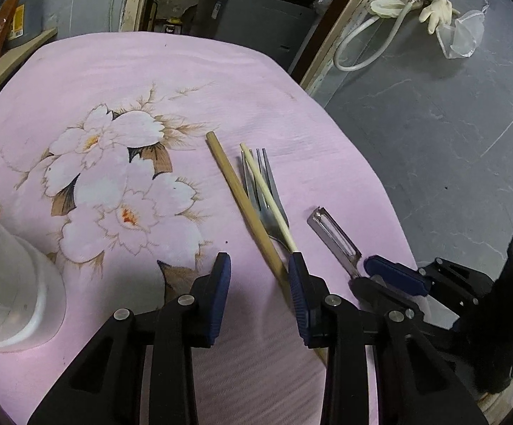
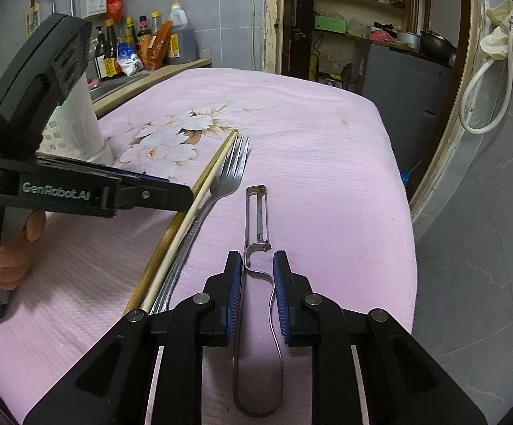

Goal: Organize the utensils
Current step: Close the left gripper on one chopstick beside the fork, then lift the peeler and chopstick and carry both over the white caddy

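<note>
The right gripper (image 2: 256, 265) pinches the wire handle of the peeler (image 2: 256, 219), lying flat on the pink surface (image 2: 327, 163), ready to lift. The left gripper (image 1: 258, 269) is part-open and empty, one pad against the thin chopstick (image 1: 267, 194) across the fork (image 1: 263, 198), likely lining up.

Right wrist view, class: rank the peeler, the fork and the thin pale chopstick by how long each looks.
1. Peeler, though it lies nearest the camera, which flatters it.
2 and 3. Thin pale chopstick and fork: unsure, since their near ends are hidden behind the right gripper.
</note>
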Available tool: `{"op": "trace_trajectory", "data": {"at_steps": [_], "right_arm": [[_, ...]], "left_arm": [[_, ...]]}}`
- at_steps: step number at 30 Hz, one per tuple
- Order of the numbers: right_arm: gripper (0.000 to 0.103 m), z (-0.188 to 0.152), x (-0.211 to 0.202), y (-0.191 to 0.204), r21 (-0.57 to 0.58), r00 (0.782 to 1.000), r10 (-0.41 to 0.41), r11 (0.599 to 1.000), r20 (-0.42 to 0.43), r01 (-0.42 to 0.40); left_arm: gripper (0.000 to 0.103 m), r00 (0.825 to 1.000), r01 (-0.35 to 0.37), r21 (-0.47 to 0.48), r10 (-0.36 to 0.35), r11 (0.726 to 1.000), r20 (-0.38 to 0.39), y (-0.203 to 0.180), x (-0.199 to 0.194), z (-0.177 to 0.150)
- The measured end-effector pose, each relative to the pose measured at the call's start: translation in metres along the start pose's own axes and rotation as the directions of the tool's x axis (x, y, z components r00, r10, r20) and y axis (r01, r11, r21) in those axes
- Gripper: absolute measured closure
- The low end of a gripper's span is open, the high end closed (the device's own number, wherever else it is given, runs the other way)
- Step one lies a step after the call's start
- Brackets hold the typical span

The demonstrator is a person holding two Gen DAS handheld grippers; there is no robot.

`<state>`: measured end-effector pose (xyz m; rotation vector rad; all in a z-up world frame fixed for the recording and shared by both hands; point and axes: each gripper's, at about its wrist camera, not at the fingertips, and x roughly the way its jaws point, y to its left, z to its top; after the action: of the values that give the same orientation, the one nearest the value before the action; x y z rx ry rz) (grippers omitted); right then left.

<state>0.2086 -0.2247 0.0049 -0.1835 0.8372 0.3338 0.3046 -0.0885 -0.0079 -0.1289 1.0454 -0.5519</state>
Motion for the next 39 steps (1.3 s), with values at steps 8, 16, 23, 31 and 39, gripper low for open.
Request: {"op": "trace_trajectory", "data": {"at_steps": [8,16,23,31,39], "right_arm": [[0.087,0.003,0.003,0.001,-0.002,1.000,-0.002,1.000,-0.010,0.002],[0.086,0.006,0.006,0.002,-0.003,1.000,0.001,1.000,-0.020,-0.001],[0.086,0.022,0.019,0.001,-0.024,0.999,0.009,1.000,-0.042,-0.010],[0.086,0.031,0.026,0.002,-0.046,0.997,0.027,0.998,-0.074,-0.031],[0.090,0.026,0.016,0.004,-0.037,0.998,0.026,0.999,-0.058,-0.028]], "left_arm": [[0.088,1.000,-0.010,-0.034,0.010,0.999,-0.011,0.001,0.004,0.004],[0.098,0.999,0.040,-0.052,-0.042,0.998,-0.030,0.003,-0.002,0.003],[0.093,0.994,0.085,-0.123,-0.093,0.989,-0.063,0.012,0.009,0.011],[0.095,0.995,0.080,-0.133,-0.088,0.988,-0.052,0.011,0.006,0.012],[0.098,0.996,0.071,-0.049,-0.073,0.996,-0.041,-0.001,-0.014,-0.006]]}}
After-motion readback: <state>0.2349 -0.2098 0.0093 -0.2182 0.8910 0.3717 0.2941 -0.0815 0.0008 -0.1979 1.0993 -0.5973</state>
